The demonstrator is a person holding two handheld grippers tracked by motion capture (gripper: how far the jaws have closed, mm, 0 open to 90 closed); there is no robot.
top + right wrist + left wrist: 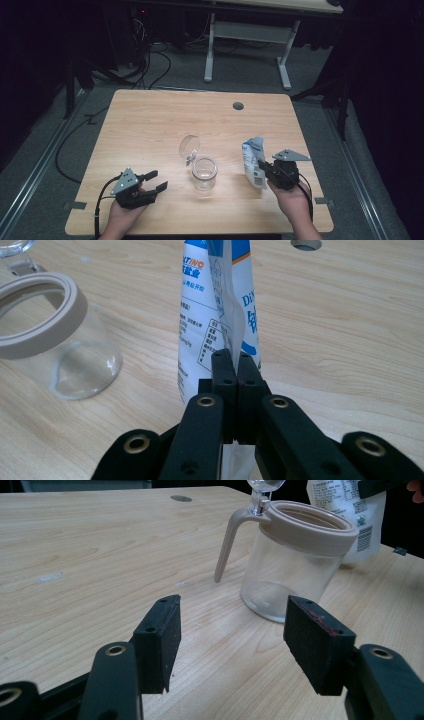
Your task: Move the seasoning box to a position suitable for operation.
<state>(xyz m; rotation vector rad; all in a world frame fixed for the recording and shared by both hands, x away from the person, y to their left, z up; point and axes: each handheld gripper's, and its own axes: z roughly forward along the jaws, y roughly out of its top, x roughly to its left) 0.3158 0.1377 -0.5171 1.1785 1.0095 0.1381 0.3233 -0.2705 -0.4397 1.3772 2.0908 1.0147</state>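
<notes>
Your right gripper [235,362] pinches the white-and-blue pouch [220,315] upright, right of the open jar [205,173] at the bench's [150,125] near middle, apparently ready to pour; your left gripper [230,630] rests near-left, fingers spread.

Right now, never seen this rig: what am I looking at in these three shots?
No robot arm: a person holds a pair of hand tongs in each hand at a wooden table. The high view looks down from above; the other two cameras ride on the tongs and look along their black jaws. On the table stands a clear jar with a beige rim, its lid flipped open. The left tongs are open and empty, pointing at the jar. The right tongs are shut on a white and blue pouch, held upright beside the jar.
</notes>
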